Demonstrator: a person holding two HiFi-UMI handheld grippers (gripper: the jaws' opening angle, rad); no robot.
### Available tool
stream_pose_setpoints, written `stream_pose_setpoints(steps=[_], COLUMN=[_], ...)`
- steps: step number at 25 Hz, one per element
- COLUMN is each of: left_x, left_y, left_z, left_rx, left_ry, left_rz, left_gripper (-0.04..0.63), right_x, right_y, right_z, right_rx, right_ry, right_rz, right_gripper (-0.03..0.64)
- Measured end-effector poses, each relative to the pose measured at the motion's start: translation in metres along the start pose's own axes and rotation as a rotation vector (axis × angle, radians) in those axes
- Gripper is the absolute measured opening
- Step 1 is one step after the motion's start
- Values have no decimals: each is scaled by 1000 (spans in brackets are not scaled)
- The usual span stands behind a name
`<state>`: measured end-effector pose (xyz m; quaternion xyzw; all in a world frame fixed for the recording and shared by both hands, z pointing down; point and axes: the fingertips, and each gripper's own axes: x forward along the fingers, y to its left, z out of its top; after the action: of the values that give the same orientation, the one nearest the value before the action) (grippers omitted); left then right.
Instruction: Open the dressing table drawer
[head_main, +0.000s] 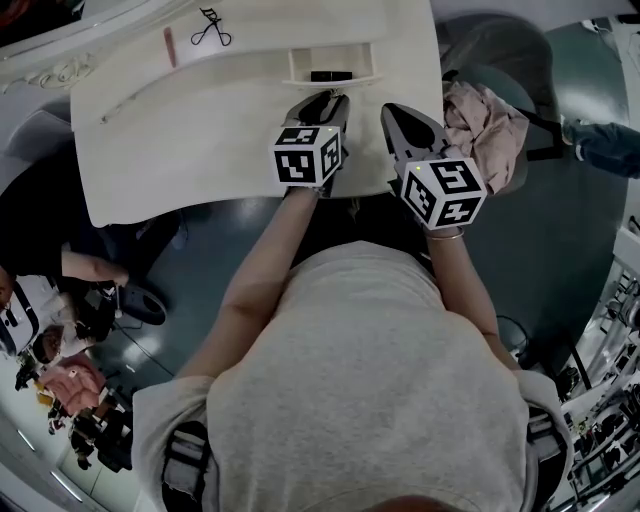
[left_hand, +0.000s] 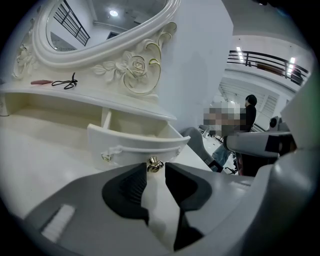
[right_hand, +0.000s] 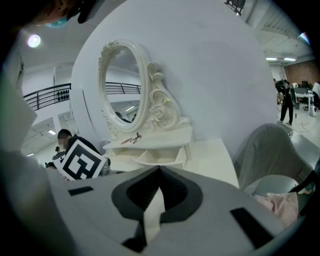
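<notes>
The small white drawer (head_main: 333, 68) of the dressing table (head_main: 200, 130) stands pulled out, with a dark item lying inside. In the left gripper view its curved front (left_hand: 135, 145) is just ahead, and the gold knob (left_hand: 154, 164) sits between the very tips of my left gripper (left_hand: 156, 170). The pads hold it closely at both sides. From the head view, my left gripper (head_main: 335, 97) reaches the drawer front. My right gripper (head_main: 392, 112) hovers beside it over the table's right part, jaws shut and empty (right_hand: 160, 170), facing the drawer (right_hand: 160, 157).
An ornate oval mirror (left_hand: 100, 25) rises behind the drawer. A black eyelash curler (head_main: 210, 30) and a pink stick (head_main: 169, 46) lie on the shelf above. A chair with a pink cloth (head_main: 490, 125) stands to the right. People sit on the floor at the left (head_main: 60, 300).
</notes>
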<state>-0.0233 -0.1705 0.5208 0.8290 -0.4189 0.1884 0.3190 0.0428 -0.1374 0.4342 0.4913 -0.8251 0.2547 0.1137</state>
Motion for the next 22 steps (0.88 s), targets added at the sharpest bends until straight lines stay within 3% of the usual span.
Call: stream_pose_setpoints(steps=[7, 22], left_x=[-10, -65], left_y=[-1, 0], left_z=[8, 68], left_rx=[51, 99], left_ry=[-8, -208], left_rz=[-9, -19], left_gripper=[170, 172], right_x=[3, 14], right_y=[5, 33], right_z=[12, 53], right_rx=[-32, -122], right_ry=[-13, -77], right_rz=[7, 65], right_gripper=[9, 8])
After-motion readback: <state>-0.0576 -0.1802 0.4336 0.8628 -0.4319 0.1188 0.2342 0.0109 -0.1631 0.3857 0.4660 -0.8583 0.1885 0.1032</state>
